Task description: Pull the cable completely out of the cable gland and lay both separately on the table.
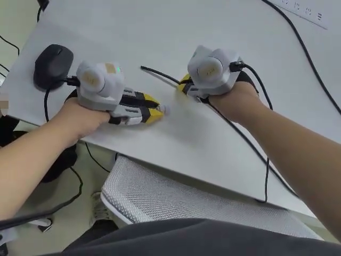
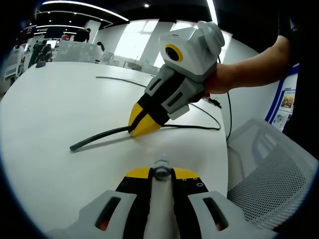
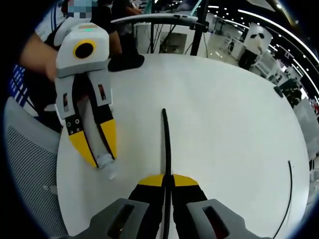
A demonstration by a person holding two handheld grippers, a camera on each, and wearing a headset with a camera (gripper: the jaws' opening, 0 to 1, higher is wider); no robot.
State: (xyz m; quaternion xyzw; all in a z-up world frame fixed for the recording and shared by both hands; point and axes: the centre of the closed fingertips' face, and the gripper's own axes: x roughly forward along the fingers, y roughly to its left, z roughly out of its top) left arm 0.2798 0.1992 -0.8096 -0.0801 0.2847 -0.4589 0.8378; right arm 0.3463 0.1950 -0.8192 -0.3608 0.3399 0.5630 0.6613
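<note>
The left tongs [image 2: 160,174], bottom centre of the left gripper view, are clamped on the one cable gland [image 3: 107,165]: small, hard, probably light and slippery, best held across its body. The right tongs [image 3: 167,178] pinch the one black cable [image 3: 165,134], likely limp and rubbery, lying along the tabletop [image 3: 234,114], clear of the gland.

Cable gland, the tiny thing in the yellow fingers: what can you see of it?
The cable gland is small, pale grey and plastic-looking, with a rounded tip. The left gripper pinches it between its yellow fingers, tip poking out forward, low over the white table. No cable runs through it; the black cable lies apart, in the right gripper.
</note>
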